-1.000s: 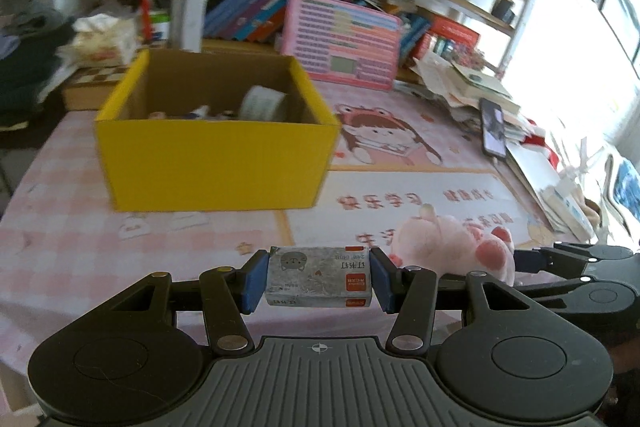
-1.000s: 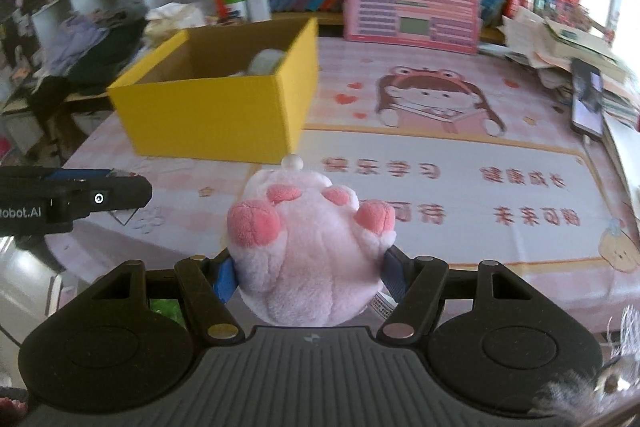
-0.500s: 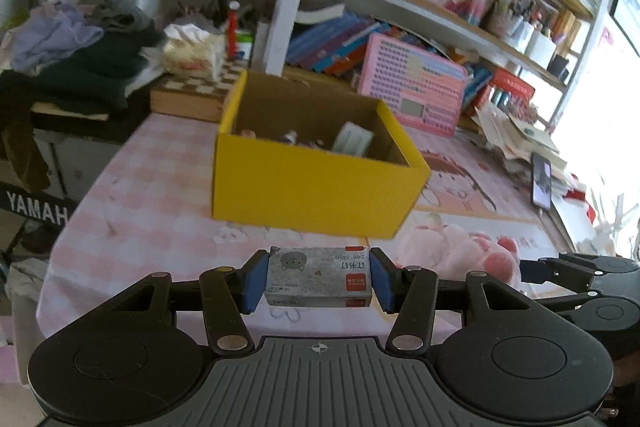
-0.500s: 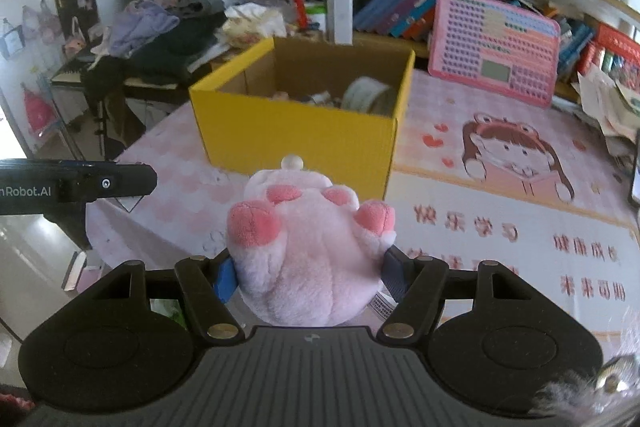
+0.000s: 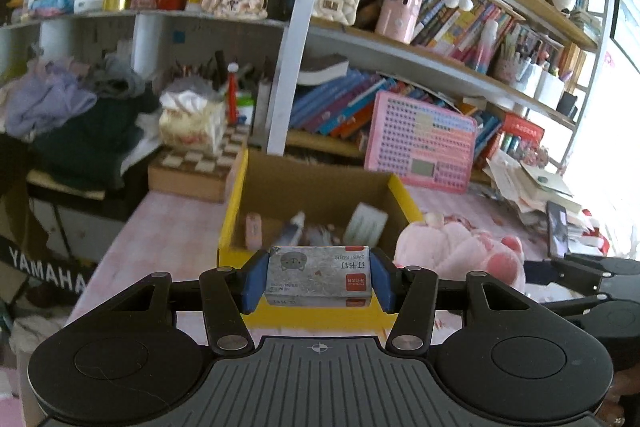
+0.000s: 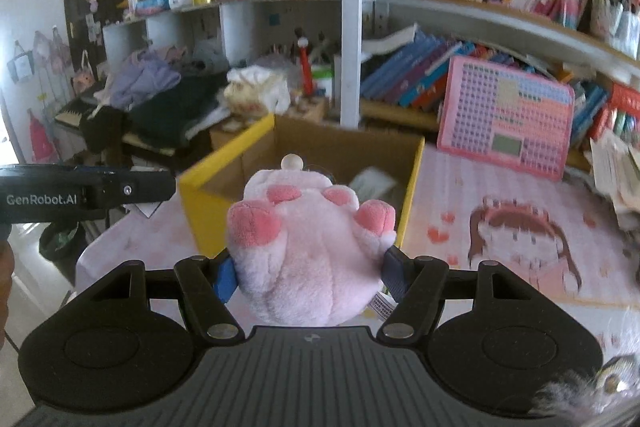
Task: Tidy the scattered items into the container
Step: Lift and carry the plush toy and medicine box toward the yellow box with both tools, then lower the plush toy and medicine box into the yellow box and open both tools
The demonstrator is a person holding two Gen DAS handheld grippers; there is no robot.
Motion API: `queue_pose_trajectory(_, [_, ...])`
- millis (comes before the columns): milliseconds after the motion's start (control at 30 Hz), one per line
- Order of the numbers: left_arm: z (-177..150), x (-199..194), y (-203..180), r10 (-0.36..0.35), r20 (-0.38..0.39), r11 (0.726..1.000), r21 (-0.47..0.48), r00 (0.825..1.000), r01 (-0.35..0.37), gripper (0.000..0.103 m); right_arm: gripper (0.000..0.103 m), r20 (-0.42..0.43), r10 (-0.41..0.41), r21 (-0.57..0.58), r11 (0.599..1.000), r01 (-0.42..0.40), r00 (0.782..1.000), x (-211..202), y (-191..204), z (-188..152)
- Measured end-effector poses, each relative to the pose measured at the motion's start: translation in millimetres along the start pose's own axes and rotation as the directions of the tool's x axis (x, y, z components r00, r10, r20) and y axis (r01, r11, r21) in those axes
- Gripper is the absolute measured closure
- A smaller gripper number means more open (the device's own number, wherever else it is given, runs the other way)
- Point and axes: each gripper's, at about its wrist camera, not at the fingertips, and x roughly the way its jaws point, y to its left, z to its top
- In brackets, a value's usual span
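My left gripper [image 5: 317, 281] is shut on a small grey staple box [image 5: 317, 277] with a red label, held just above the near wall of the yellow cardboard box [image 5: 230, 215]. My right gripper [image 6: 307, 273] is shut on a pink plush toy [image 6: 308, 239] with pink paw pads, held above the box's front corner [image 6: 204, 203]. The plush also shows in the left wrist view [image 5: 460, 251], at the box's right side. Inside the box lie a tape roll [image 5: 366, 225] and several small items.
A pink calculator-style board [image 5: 420, 143] leans on the shelf behind the box. Shelves of books and ornaments fill the back. A phone [image 5: 558, 229] and paper piles sit at the right. Clothes [image 5: 72, 115] lie piled at the left.
Both grippers have risen and moved forward to the yellow box, carrying the staple box and the plush. The box now looks much nearer and its inside shows.
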Motion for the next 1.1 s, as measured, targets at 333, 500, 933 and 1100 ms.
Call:
queue_pose_trajectory(333, [33.3, 65.7, -0.6, 0.044, 0.007, 0.998, 0.042, 0.999, -0.044, 0.051, 0.036, 0.024, 0.025, -0.014, 1.0, -0.025, 0.999, 58.8, -35.9, 47.9])
queue_pose_trajectory(500, [30.9, 104.6, -4.0, 0.068, -0.055, 0.995, 0.078, 0.996, -0.064, 0.051, 0.036, 0.029, 0.032, -0.073, 0.997, -0.03, 0.999, 96.5, -49.6, 71.9])
queue_pose_trajectory(933, [12.5, 169.4, -19.3, 0.102, -0.206, 0.987, 0.141, 0.973, -0.073, 0.051, 0.036, -0.248, 0.32, 0.149, 0.945, -0.291, 0.914, 232.9, -51.5, 111.7])
queue_pose_trajectory(1100, [8.7, 184.9, -23.5, 0.089, -0.256, 0.99, 0.127, 0.963, -0.058, 0.051, 0.036, -0.338, 0.354, 0.147, 0.935, -0.322, 0.872, 273.9, -35.9, 110.2])
